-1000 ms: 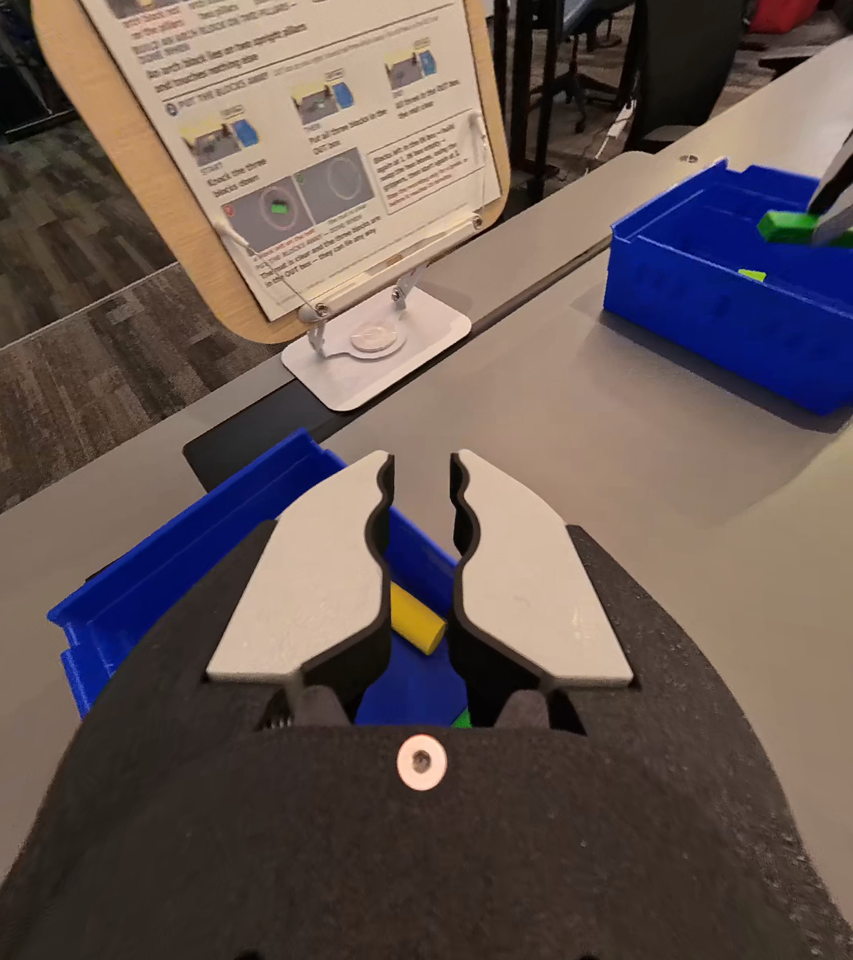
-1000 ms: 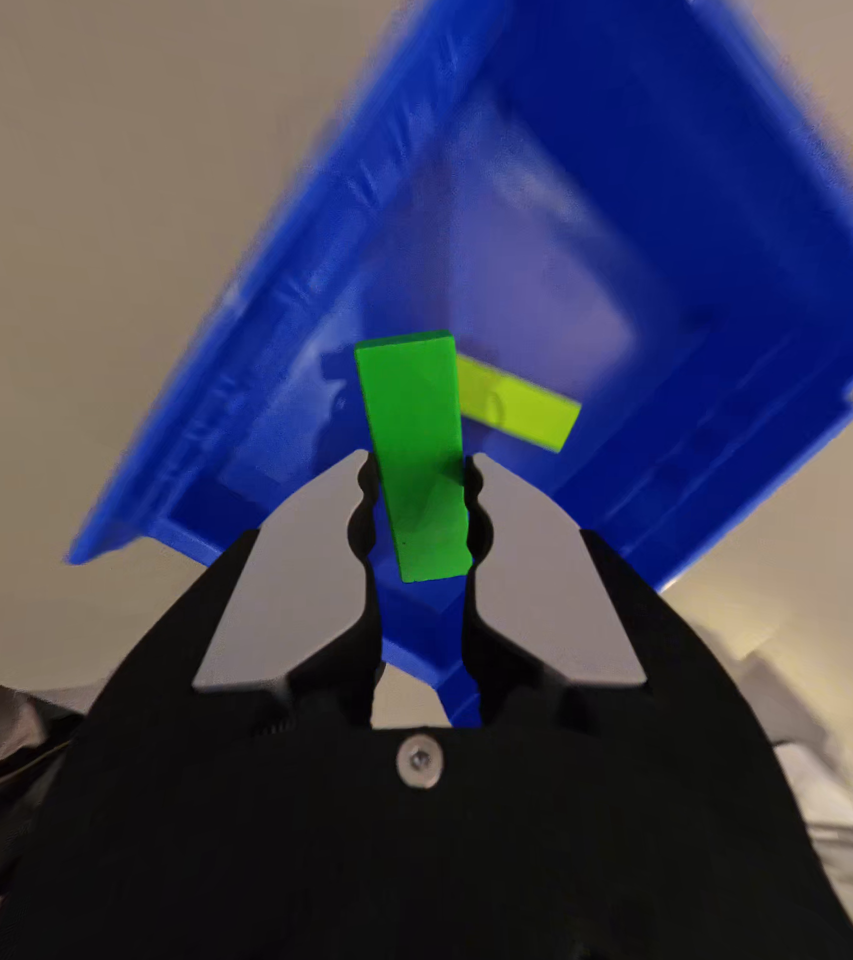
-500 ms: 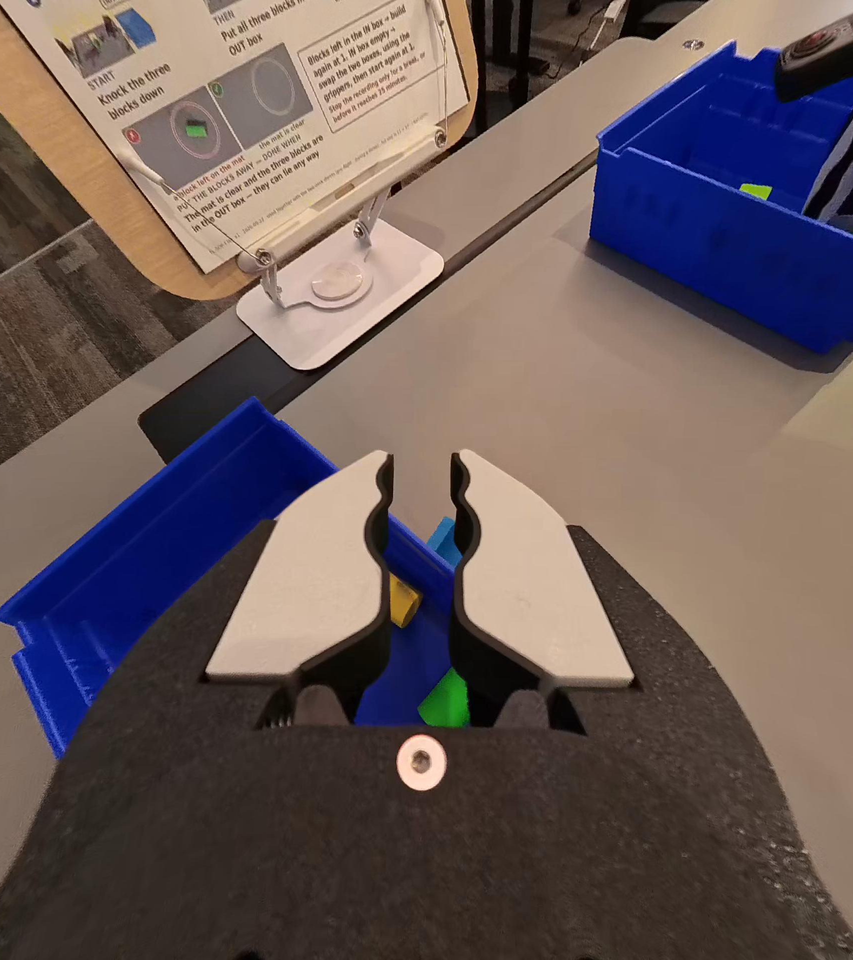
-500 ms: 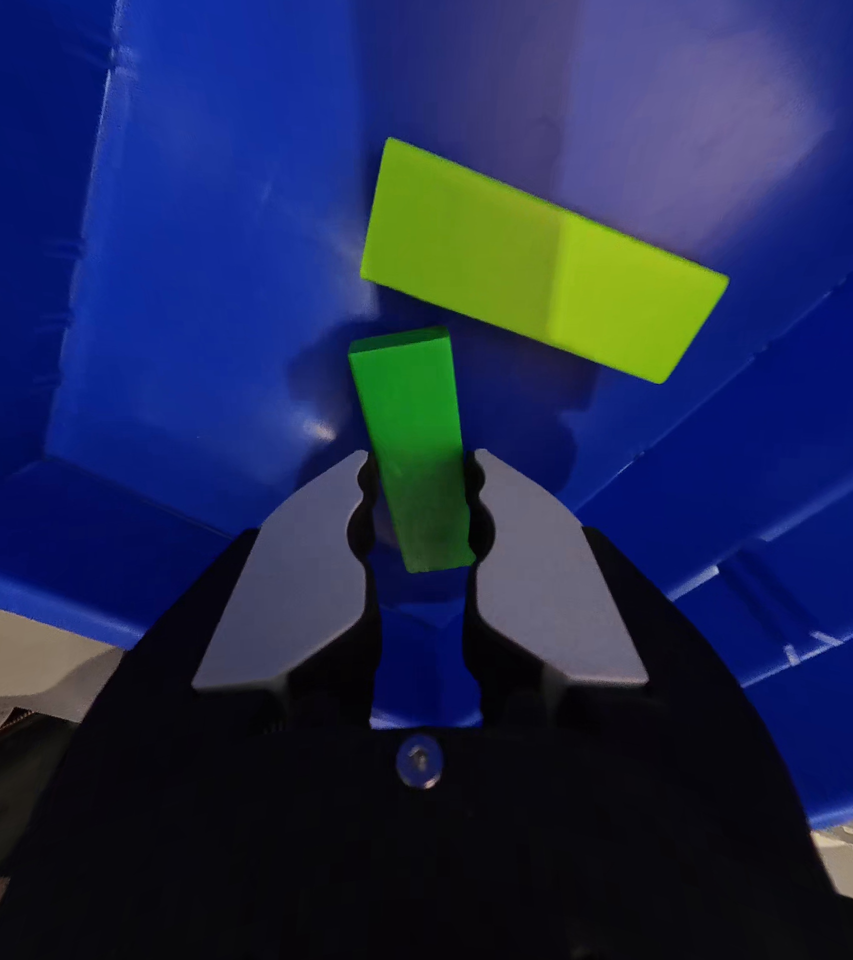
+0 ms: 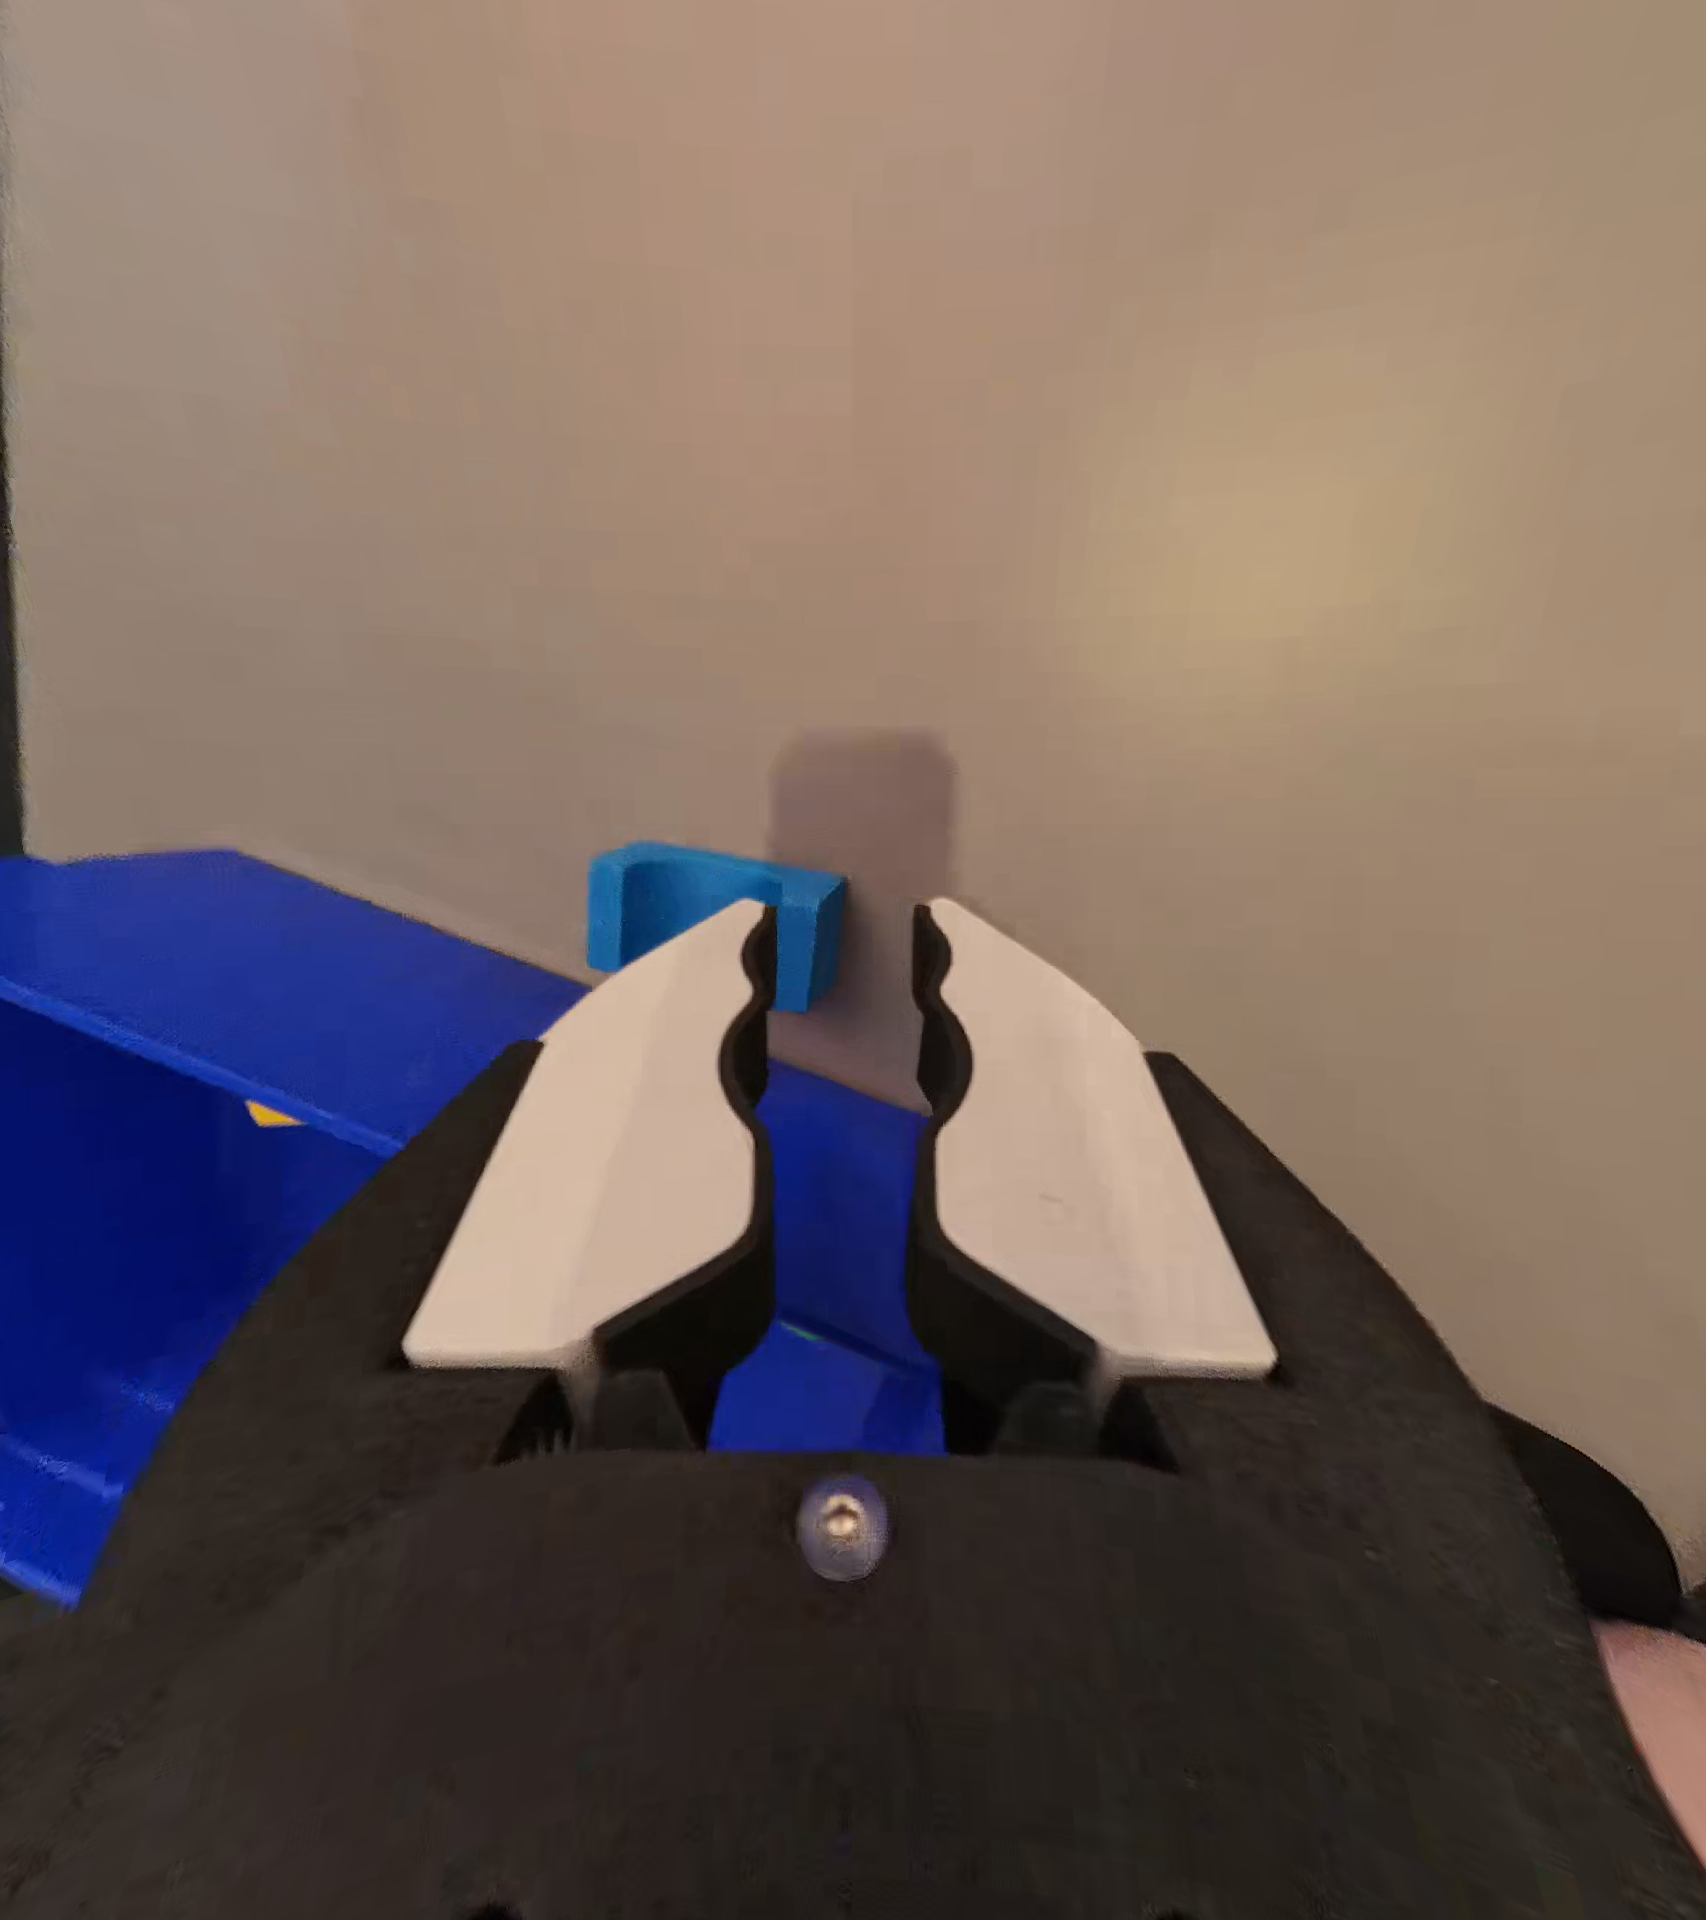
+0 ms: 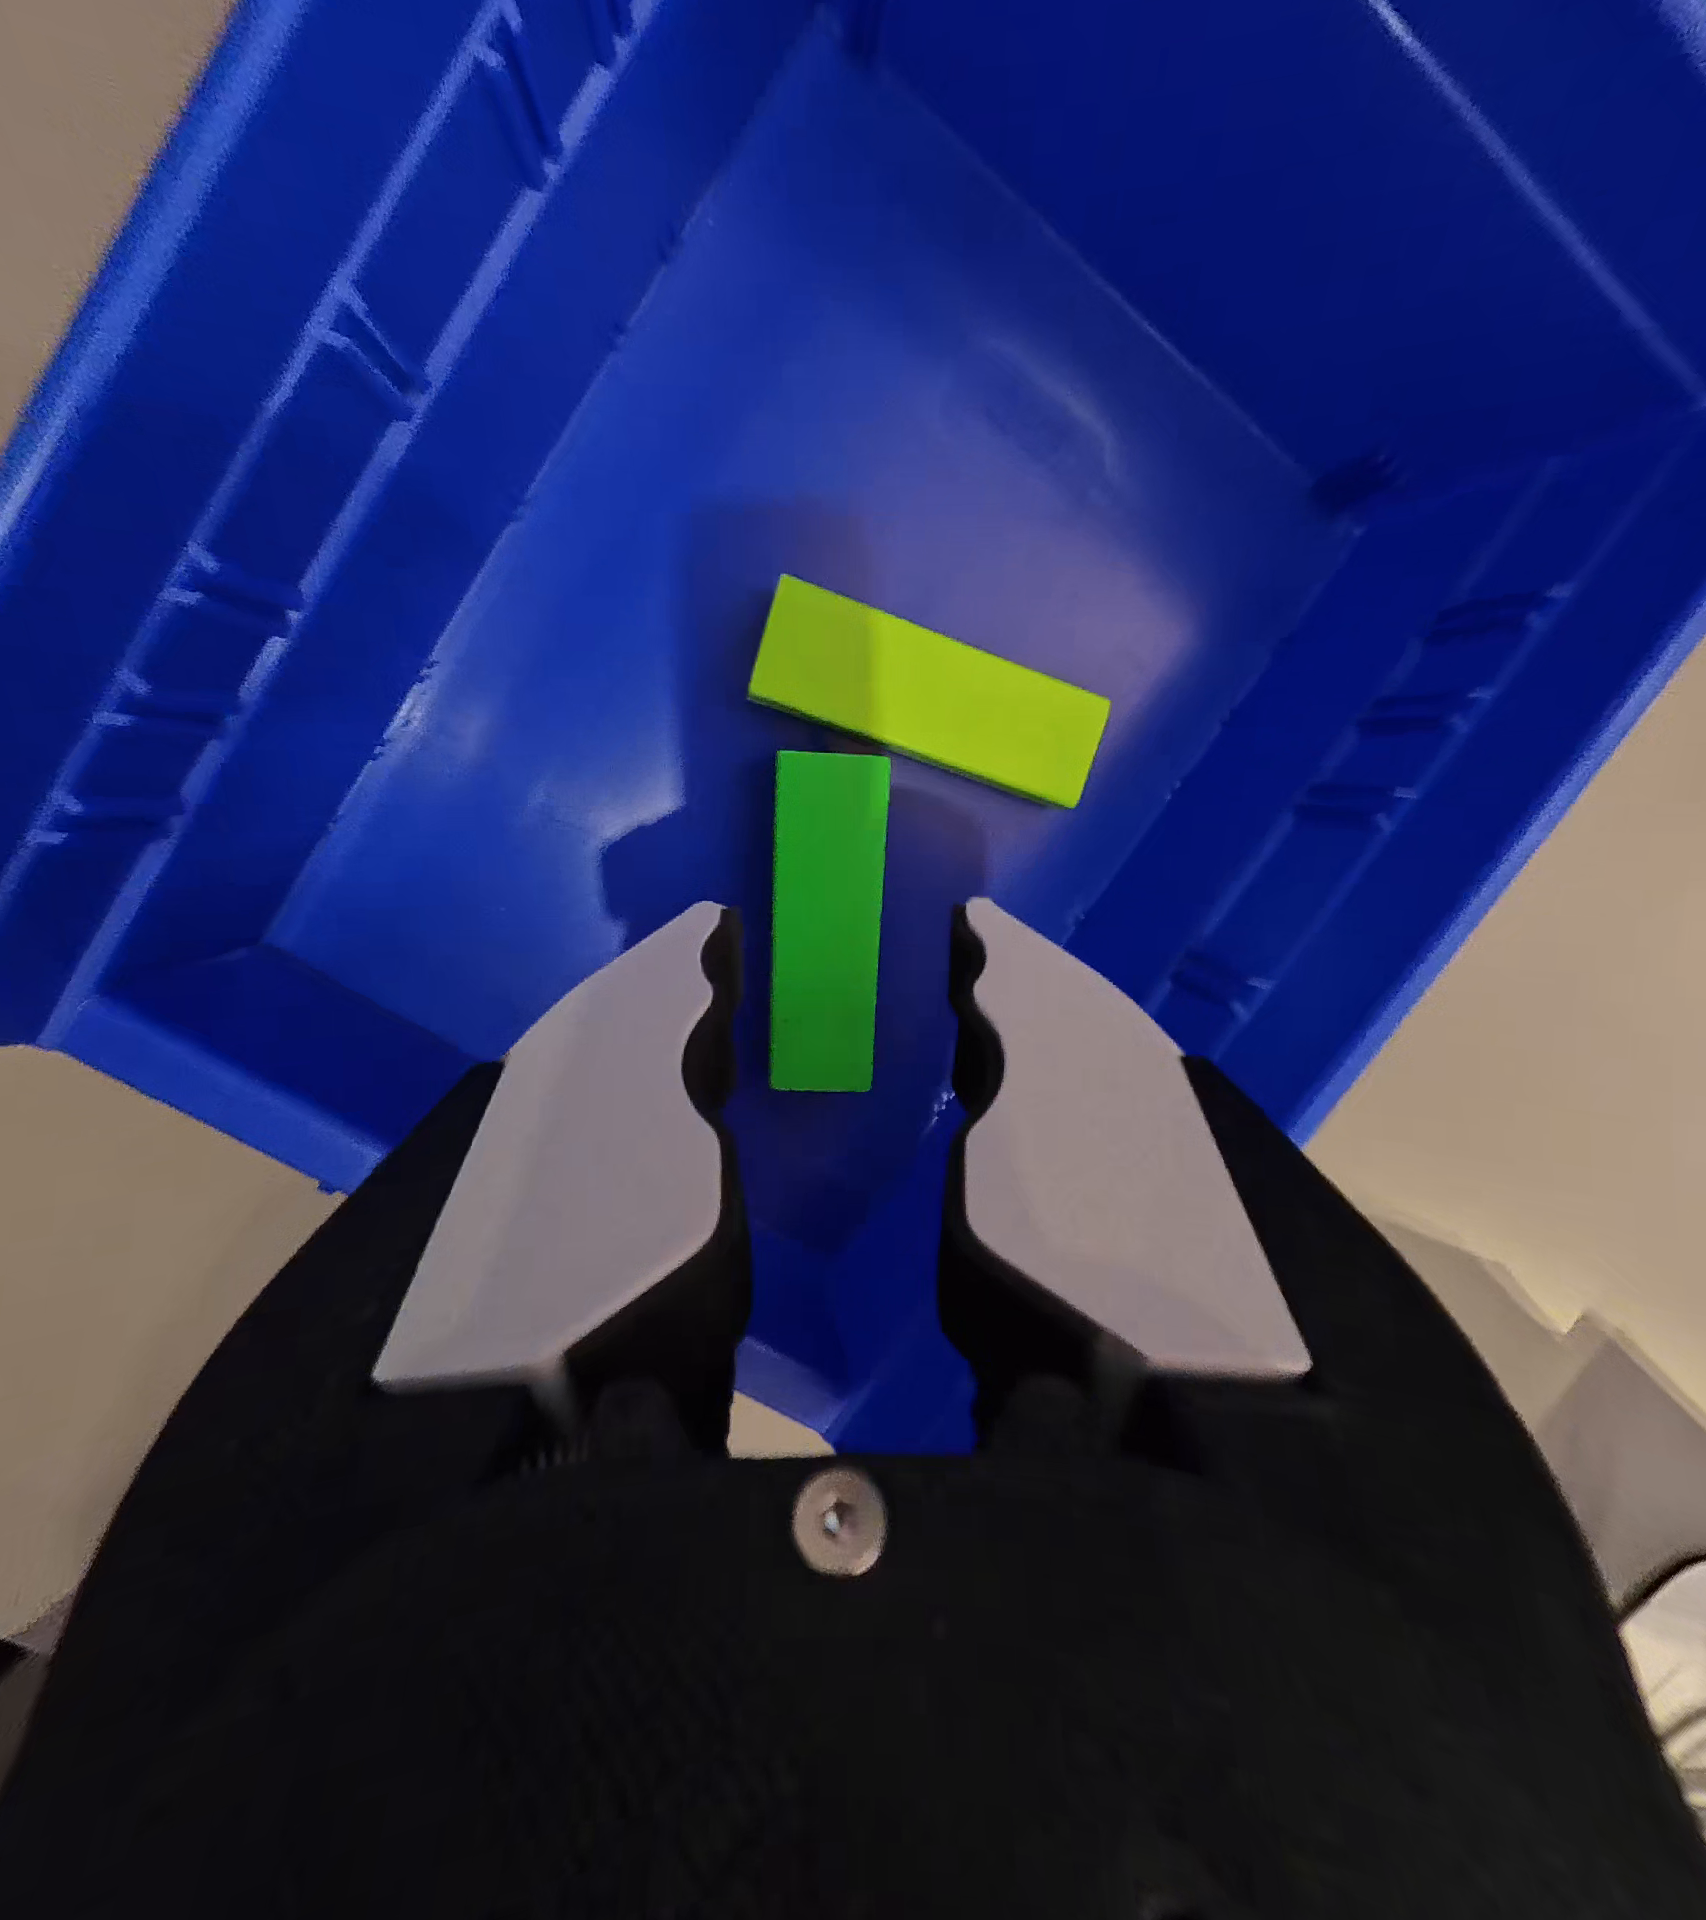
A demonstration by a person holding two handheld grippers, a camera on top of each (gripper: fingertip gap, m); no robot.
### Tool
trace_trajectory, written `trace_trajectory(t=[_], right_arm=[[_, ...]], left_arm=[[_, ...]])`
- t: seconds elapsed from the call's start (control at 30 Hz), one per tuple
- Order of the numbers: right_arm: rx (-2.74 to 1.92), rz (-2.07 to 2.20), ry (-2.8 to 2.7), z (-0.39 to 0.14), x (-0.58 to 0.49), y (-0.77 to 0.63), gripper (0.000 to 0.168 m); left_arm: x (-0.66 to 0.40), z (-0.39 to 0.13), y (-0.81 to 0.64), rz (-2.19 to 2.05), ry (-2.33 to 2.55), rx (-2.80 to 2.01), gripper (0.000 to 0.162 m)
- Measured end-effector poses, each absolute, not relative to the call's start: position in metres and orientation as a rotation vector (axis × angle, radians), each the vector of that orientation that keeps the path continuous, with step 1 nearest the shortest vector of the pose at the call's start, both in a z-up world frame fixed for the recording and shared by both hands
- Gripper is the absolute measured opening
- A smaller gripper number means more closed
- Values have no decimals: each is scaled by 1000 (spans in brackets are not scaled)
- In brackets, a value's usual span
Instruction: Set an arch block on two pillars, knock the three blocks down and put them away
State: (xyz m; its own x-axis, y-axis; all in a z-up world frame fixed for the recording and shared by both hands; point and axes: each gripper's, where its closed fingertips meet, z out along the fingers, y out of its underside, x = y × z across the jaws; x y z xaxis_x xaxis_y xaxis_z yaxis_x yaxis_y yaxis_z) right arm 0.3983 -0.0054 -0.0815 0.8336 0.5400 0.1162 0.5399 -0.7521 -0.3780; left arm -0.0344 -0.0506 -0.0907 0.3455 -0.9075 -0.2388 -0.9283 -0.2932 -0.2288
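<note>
The right gripper (image 6: 836, 940) hangs over a blue bin (image 6: 329, 436) with its jaws parted and nothing in them. Below the gap a dark green block (image 6: 825, 920) lies flat on the bin floor, its far end just beside a lime block (image 6: 932, 691) that lies crosswise; whether the two touch is hard to tell. No lettering or brand shows on either block or on the bin.

The left gripper (image 5: 844, 925) is also released and empty, above the corner of another blue bin (image 5: 153, 966). Past that bin's rim a light blue arch block (image 5: 714, 925) stands on the grey table (image 5: 1140, 468), partly hidden behind the left finger. A yellow scrap (image 5: 272, 1115) inside the bin is too cut off to identify. The picture is blurred toward the left edge.
</note>
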Motion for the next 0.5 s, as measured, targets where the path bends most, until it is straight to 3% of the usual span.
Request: trace_trajectory(t=[0.5], right_arm=[[-2540, 0, -957, -72, 377, -20, 41]], left_arm=[[-64, -142, -39, 625, 1737, -2478, 32]])
